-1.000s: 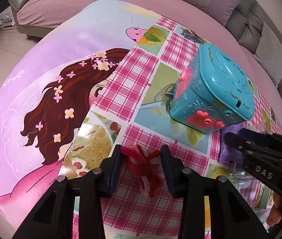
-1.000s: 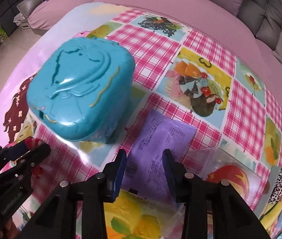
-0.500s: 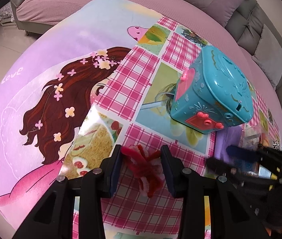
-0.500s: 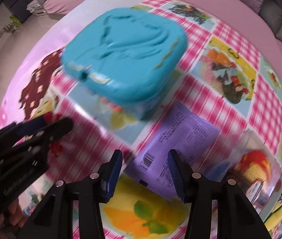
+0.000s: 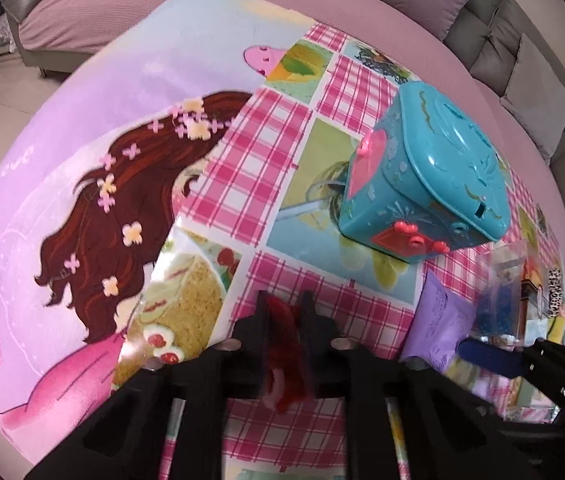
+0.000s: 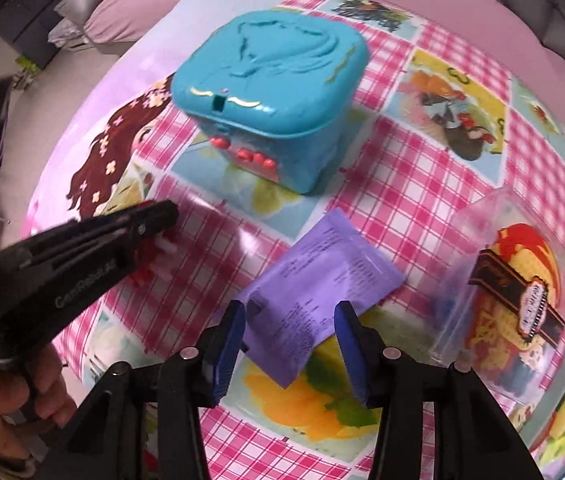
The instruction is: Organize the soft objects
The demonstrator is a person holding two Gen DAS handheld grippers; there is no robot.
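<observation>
The left gripper [image 5: 284, 312] is pointing steeply down at the pink checked cartoon tablecloth [image 5: 242, 184], its jaws closing on a fuzzy red-and-white pipe-cleaner bundle [image 5: 282, 360] near the teal plastic box [image 5: 434, 176]. The right gripper [image 6: 290, 344] is hovering, jaws apart, over a flat purple packet [image 6: 322, 284].

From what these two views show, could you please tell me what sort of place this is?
Most likely a home living room. A round table under a cartoon-print tablecloth stands before a sofa with grey cushions, and a turquoise toy box sits on the table.
</observation>
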